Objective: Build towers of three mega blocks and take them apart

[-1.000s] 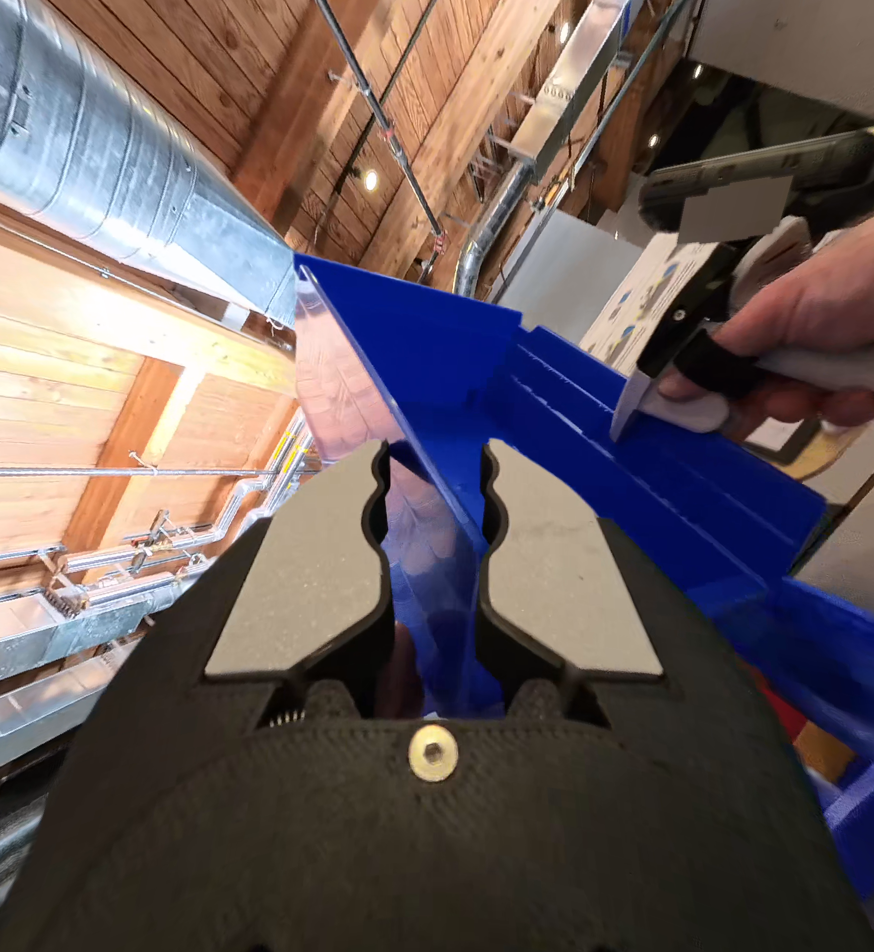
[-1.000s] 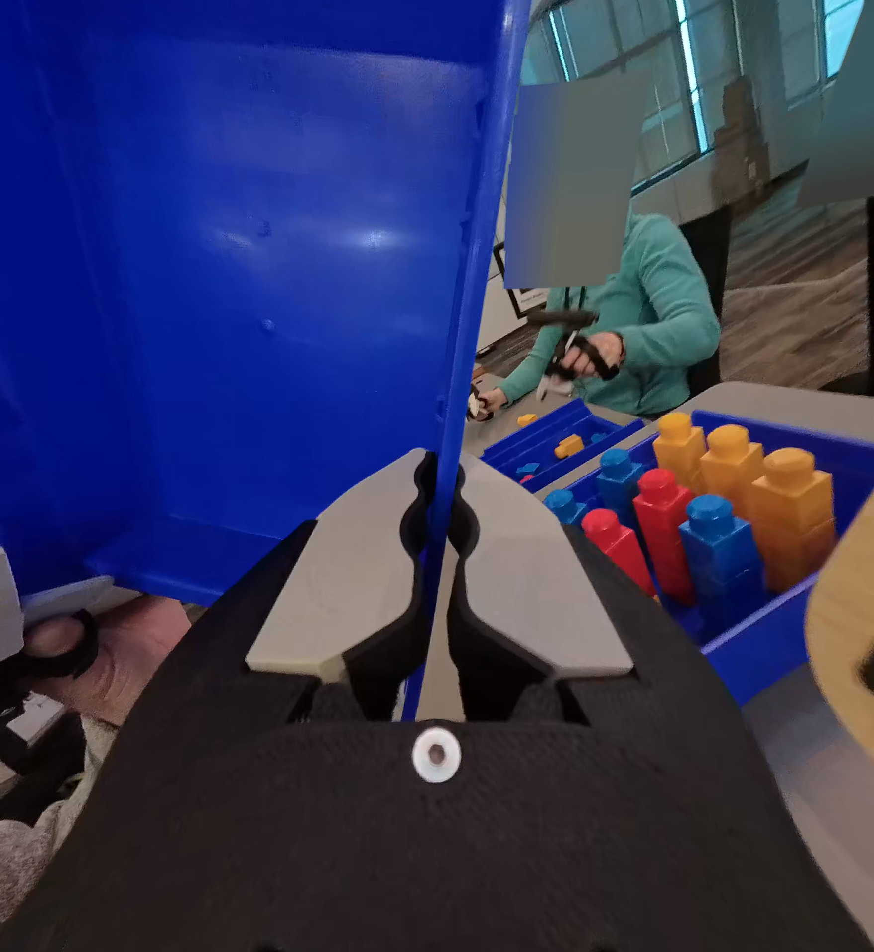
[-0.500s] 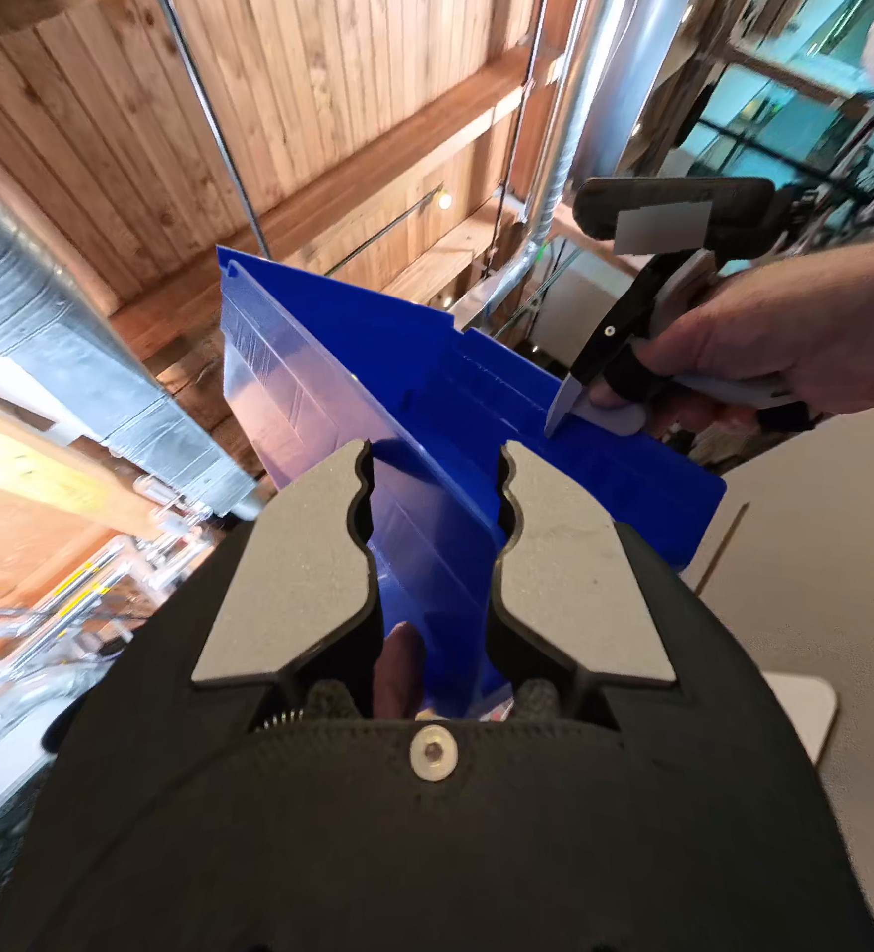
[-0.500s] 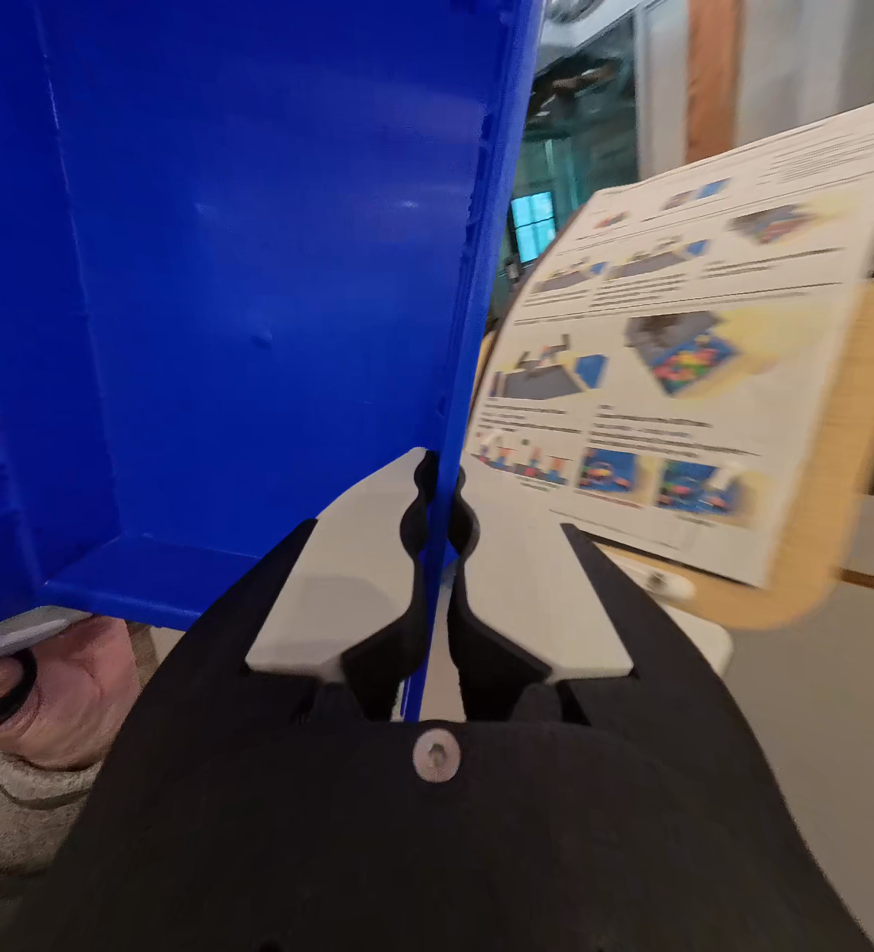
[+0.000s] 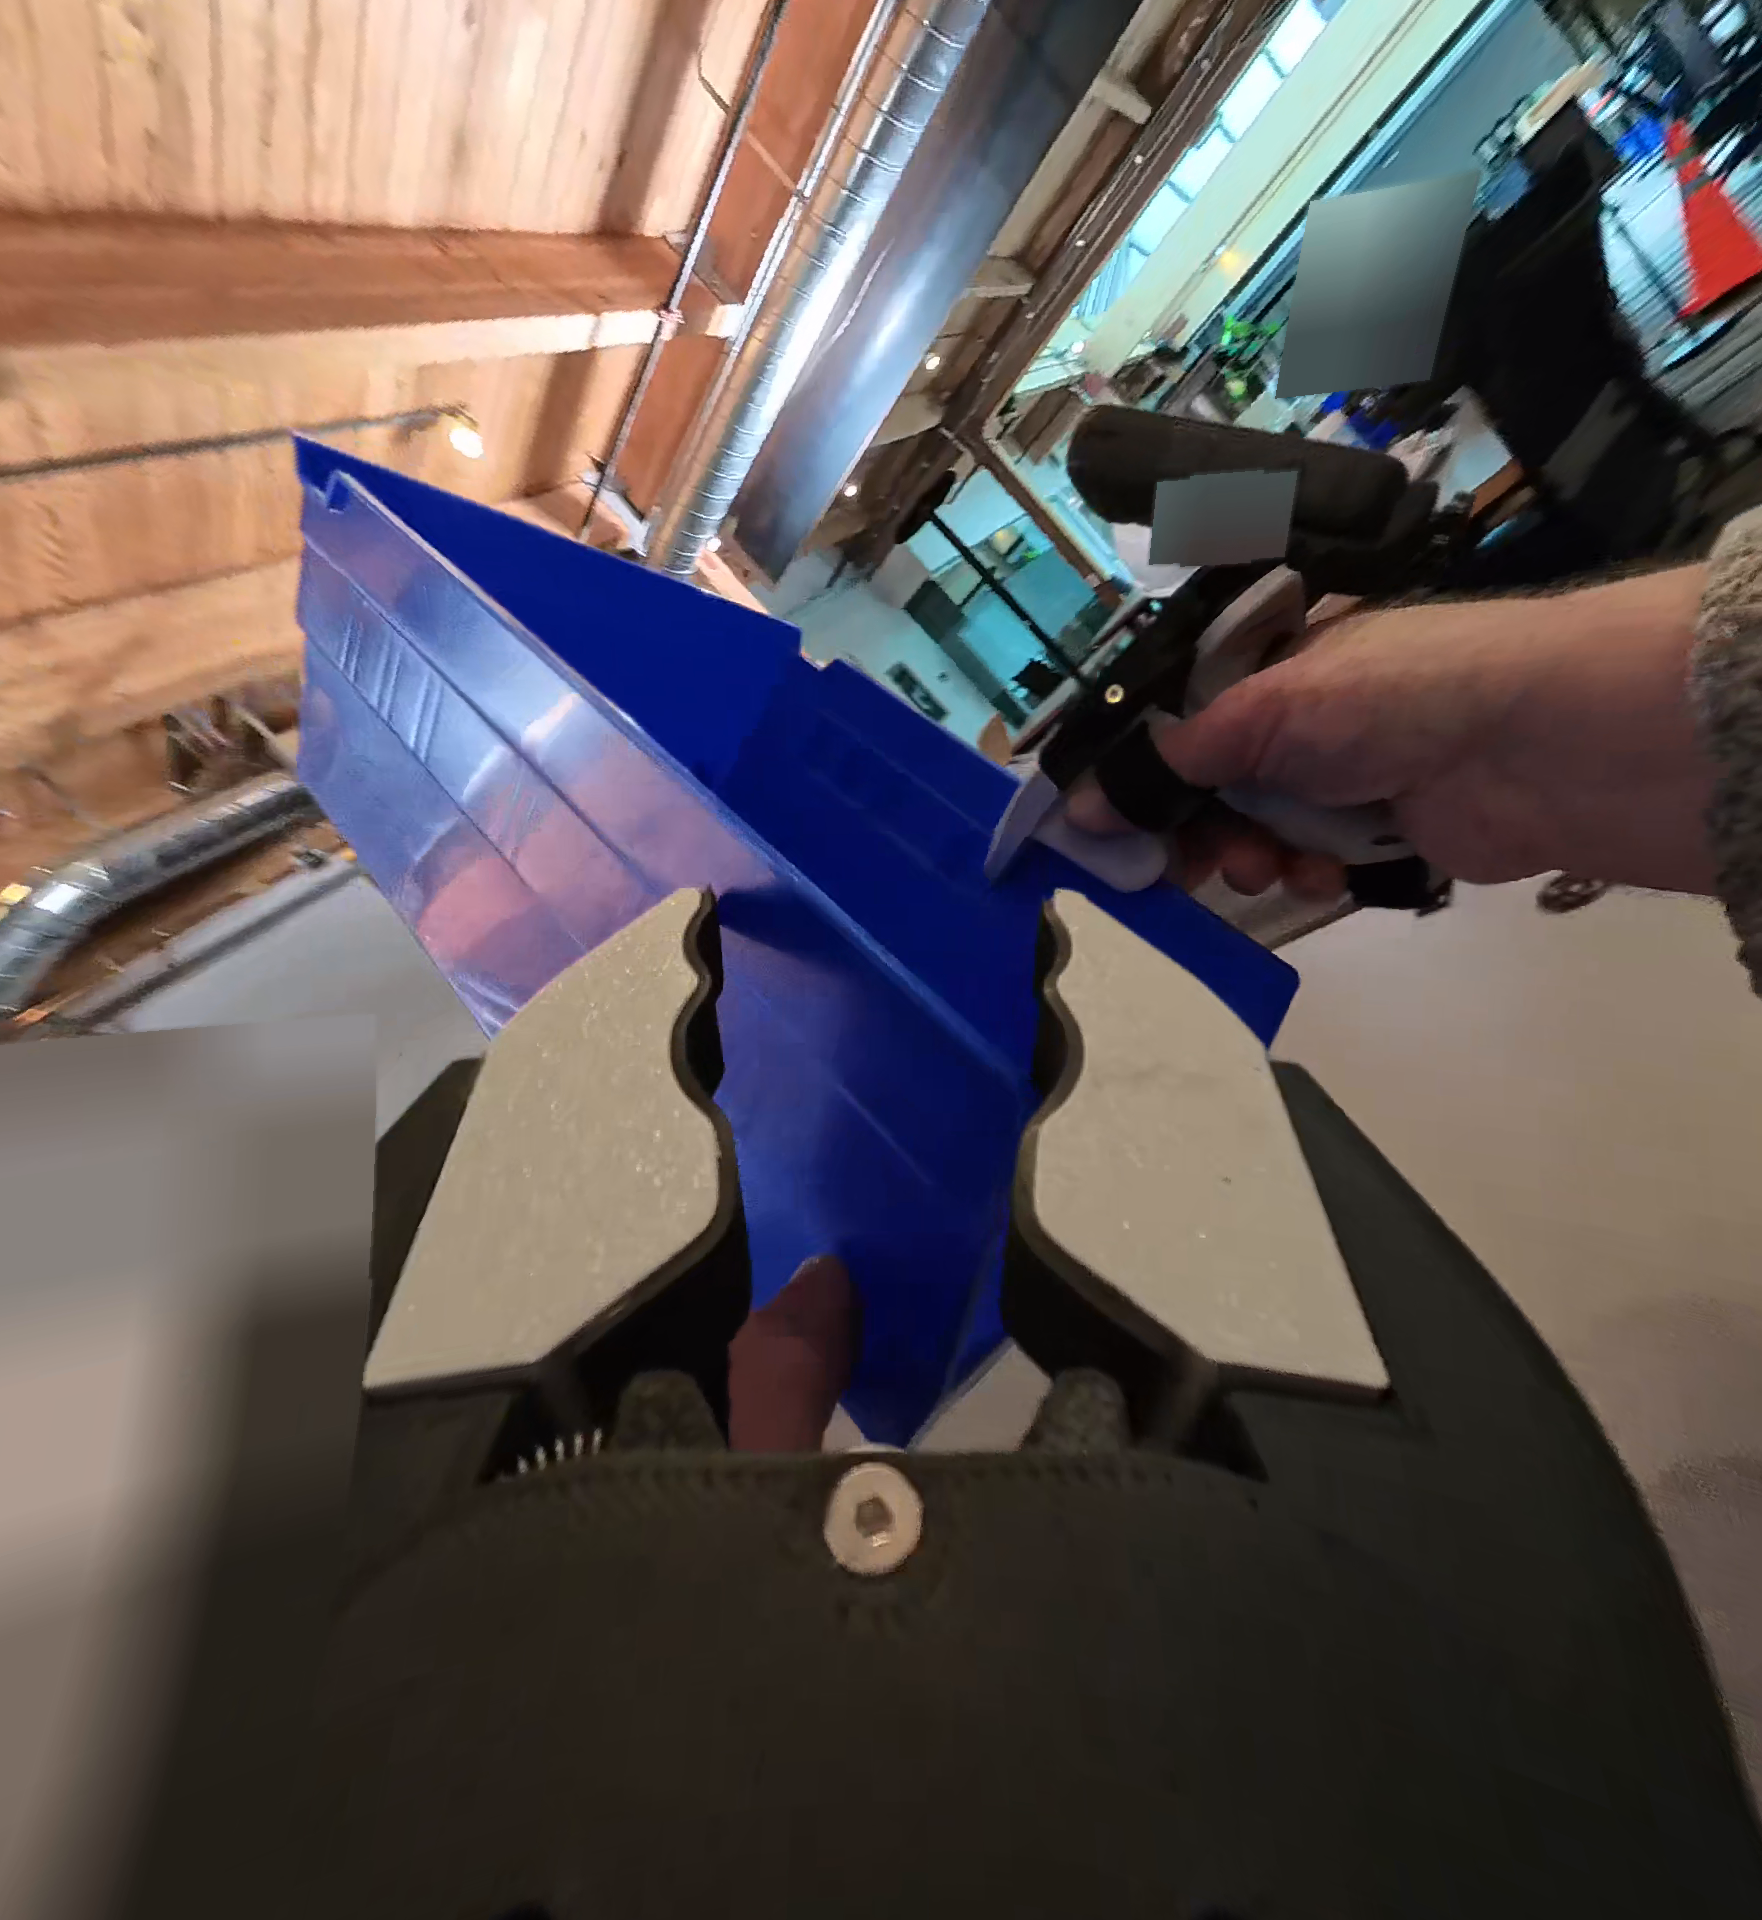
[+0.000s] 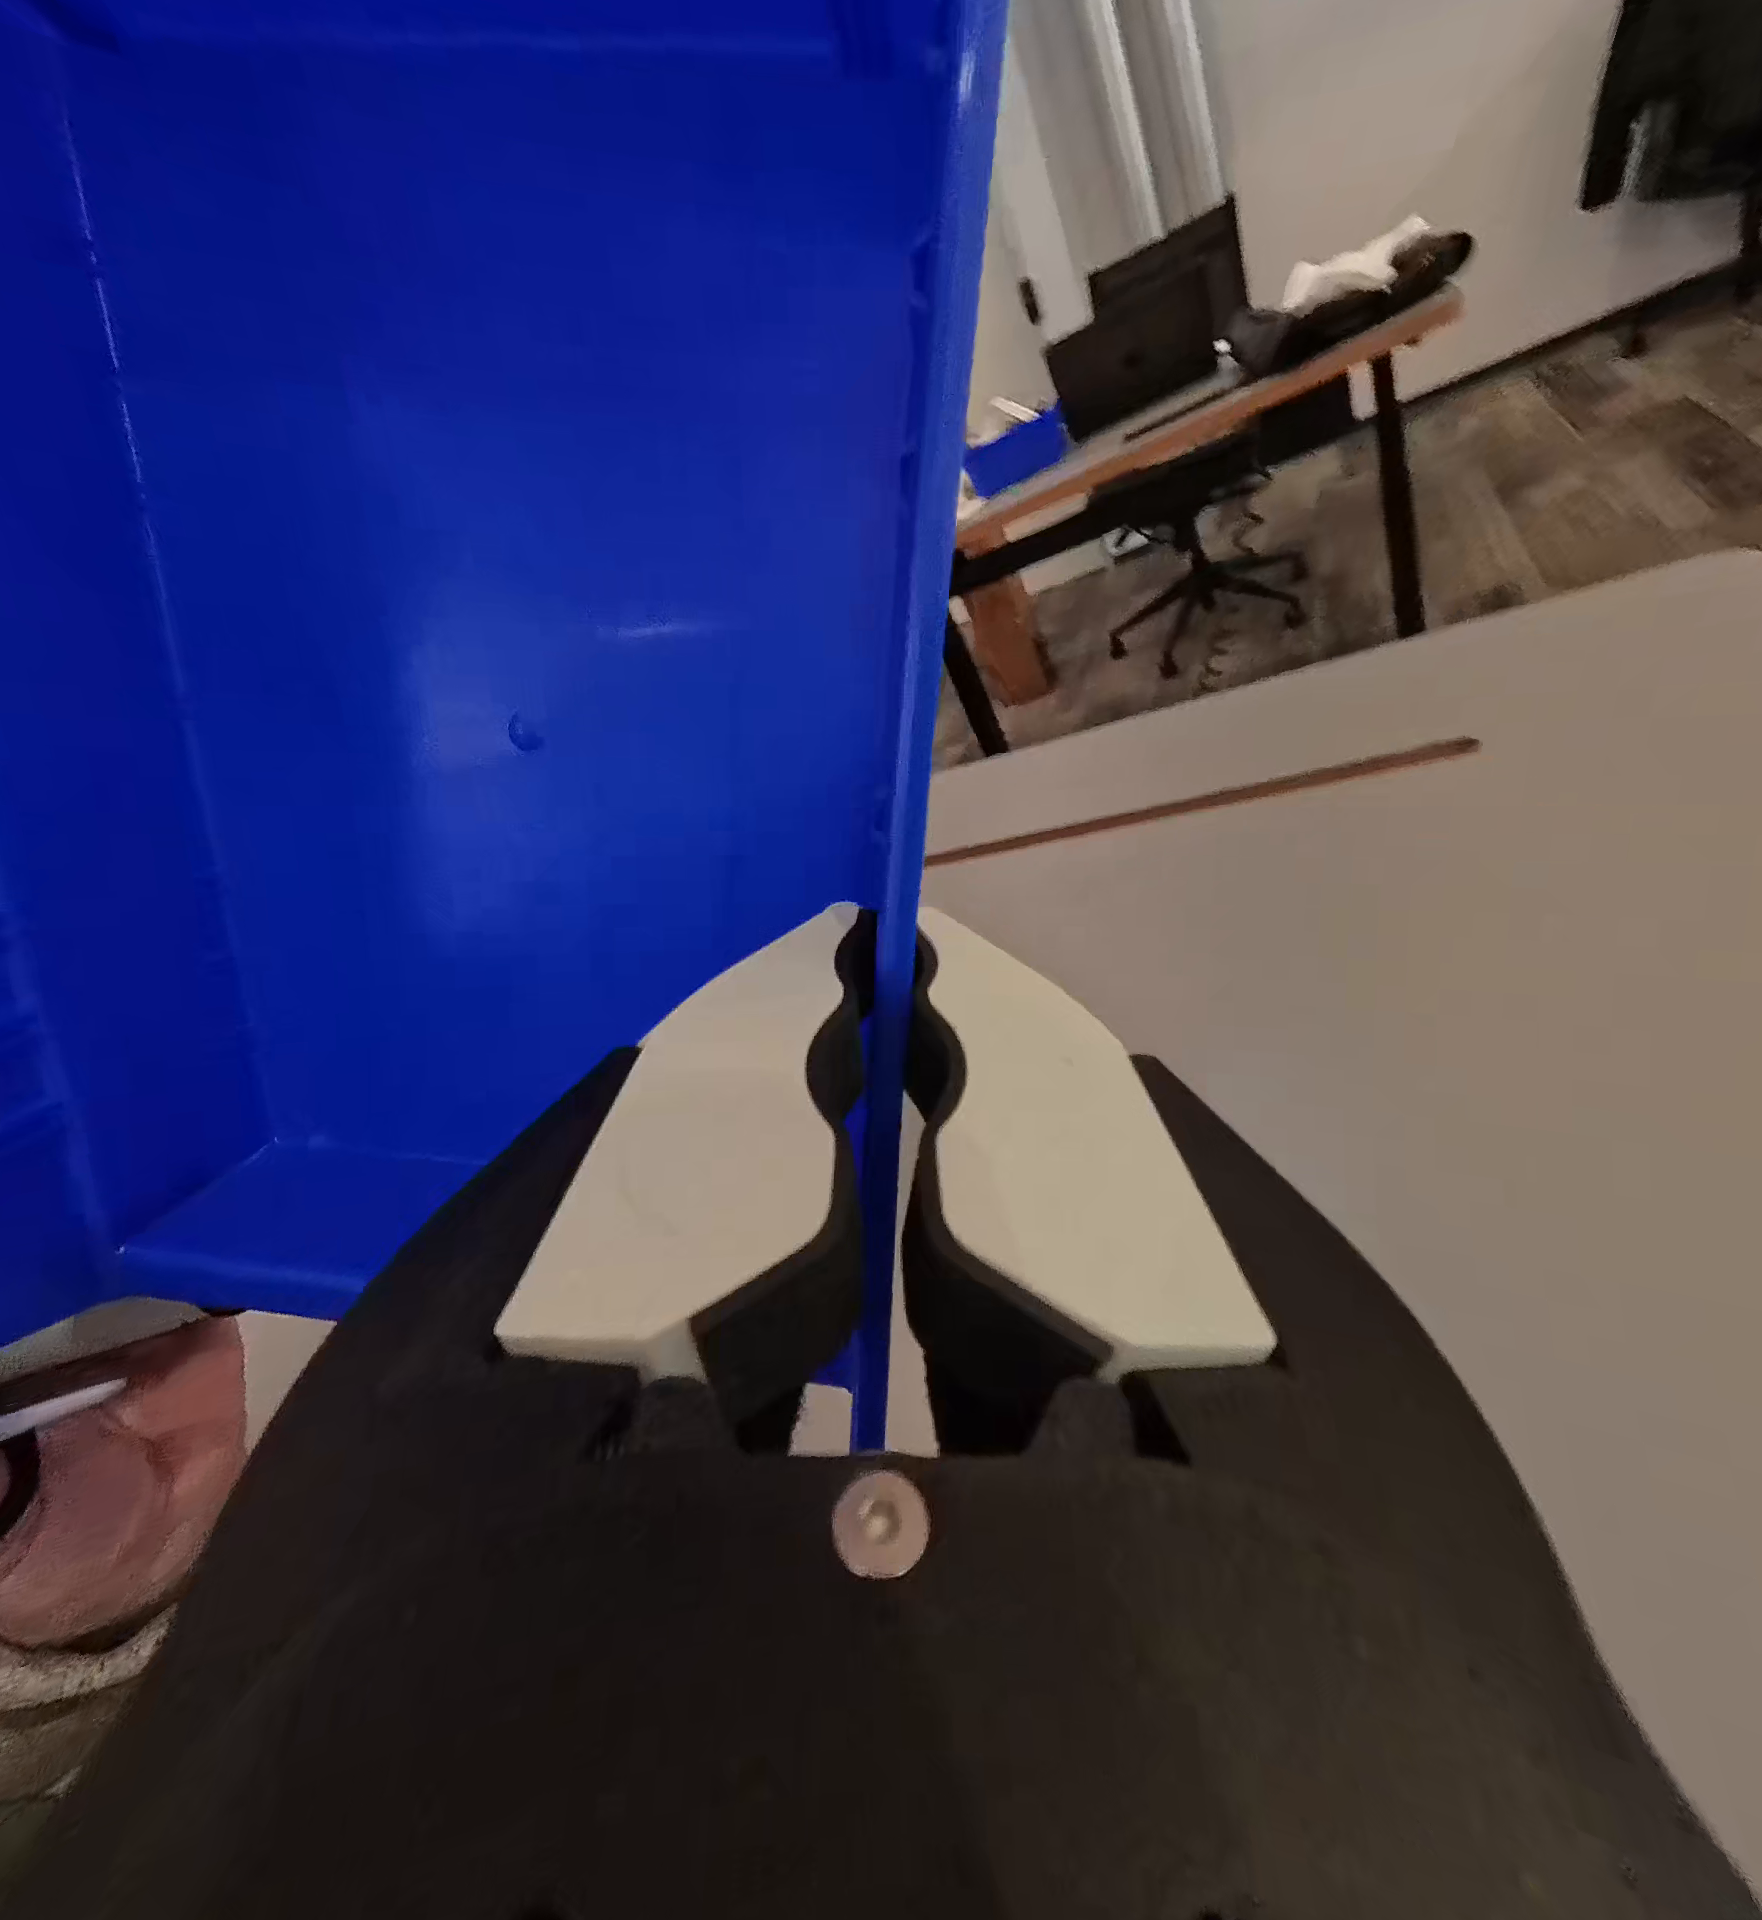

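A blue bin (image 6: 461, 582) is held up off the grey table (image 6: 1428, 1039), tipped so that its open side faces the right wrist camera, which looks straight into the hollow. In that view its long axis runs up out of the frame, and the short end wall lies at the bottom, just above a hand (image 6: 98, 1496).

The right gripper (image 6: 882, 920) is closed on the bin's thin side wall: the wall runs edge-on between the two pale fingers (image 6: 752, 1122), and both black pads press against it from either side. The left wrist view shows the same hold from farther off, the right gripper (image 5: 1022, 831) pinching the rim with a hand (image 5: 1428, 748) and grey sleeve behind it.

The left gripper (image 5: 877, 914) is spread wide. A corner of the bin sits between its fingers (image 5: 586, 1143), with clear space on both sides, so it holds nothing. From here the bin's long axis runs up and left, away from the camera, with the glossy outer wall (image 5: 461, 779) on the left.

The bin's top and left side are cut off in the right wrist view. A fingertip (image 5: 794, 1351) shows low between the left fingers. The background is motion-blurred, and no blocks can be made out.
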{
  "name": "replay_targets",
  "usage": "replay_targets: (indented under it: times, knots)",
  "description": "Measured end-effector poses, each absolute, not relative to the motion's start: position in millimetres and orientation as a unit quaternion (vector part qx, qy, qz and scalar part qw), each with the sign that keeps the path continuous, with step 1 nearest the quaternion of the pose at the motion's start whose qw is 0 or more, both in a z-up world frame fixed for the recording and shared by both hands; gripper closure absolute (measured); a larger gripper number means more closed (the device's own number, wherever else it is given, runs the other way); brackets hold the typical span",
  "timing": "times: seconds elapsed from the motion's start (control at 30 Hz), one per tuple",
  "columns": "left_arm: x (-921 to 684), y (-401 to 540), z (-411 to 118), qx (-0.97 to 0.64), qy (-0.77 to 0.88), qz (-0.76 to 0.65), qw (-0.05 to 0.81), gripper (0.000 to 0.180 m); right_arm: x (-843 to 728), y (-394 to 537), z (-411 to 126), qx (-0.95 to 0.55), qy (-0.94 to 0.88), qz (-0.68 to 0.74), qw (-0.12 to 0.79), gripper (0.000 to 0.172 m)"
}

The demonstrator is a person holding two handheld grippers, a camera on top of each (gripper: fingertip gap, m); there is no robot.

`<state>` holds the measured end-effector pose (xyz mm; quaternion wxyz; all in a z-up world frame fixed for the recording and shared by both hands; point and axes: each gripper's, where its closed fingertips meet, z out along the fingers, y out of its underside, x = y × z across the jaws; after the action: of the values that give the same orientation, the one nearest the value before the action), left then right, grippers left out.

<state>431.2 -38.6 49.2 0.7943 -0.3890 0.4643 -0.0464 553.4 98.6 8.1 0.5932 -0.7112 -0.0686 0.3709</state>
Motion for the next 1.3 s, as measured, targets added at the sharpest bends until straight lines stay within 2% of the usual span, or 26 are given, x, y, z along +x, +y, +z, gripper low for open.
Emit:
replay_targets:
  times: [0.13, 0.23, 0.37, 0.67, 1.13, 1.3]
  knots:
    - [451.0, -1.9, 20.9, -0.429, 0.458, -0.131, 0.768, 0.124, 586.4, 124.3, -26.5, -0.753, -0.047, 0.337, 0.564, 0.169]
    - [458.2, 19.8, 7.8, -0.464, 0.433, -0.240, 0.735, 0.131, 596.3, 146.5, -52.1, -0.782, -0.032, 0.339, 0.523, 0.168]
    - [455.7, 61.7, -11.3, -0.513, 0.376, -0.309, 0.707, 0.129, 601.7, 177.2, -77.0, -0.826, -0.042, 0.293, 0.479, 0.169]
    - [456.1, 130.9, -46.9, -0.575, 0.306, -0.379, 0.657, 0.117, 605.3, 227.9, -127.7, -0.914, -0.083, 0.197, 0.344, 0.169]
    - [465.1, 196.7, -111.6, -0.688, 0.268, -0.368, 0.566, 0.112, 629.2, 293.0, -146.9, -0.956, -0.115, 0.074, 0.260, 0.169]
    - [466.2, 206.1, -120.3, -0.698, 0.263, -0.362, 0.559, 0.109, 625.3, 311.2, -161.5, -0.965, -0.131, 0.067, 0.218, 0.169]
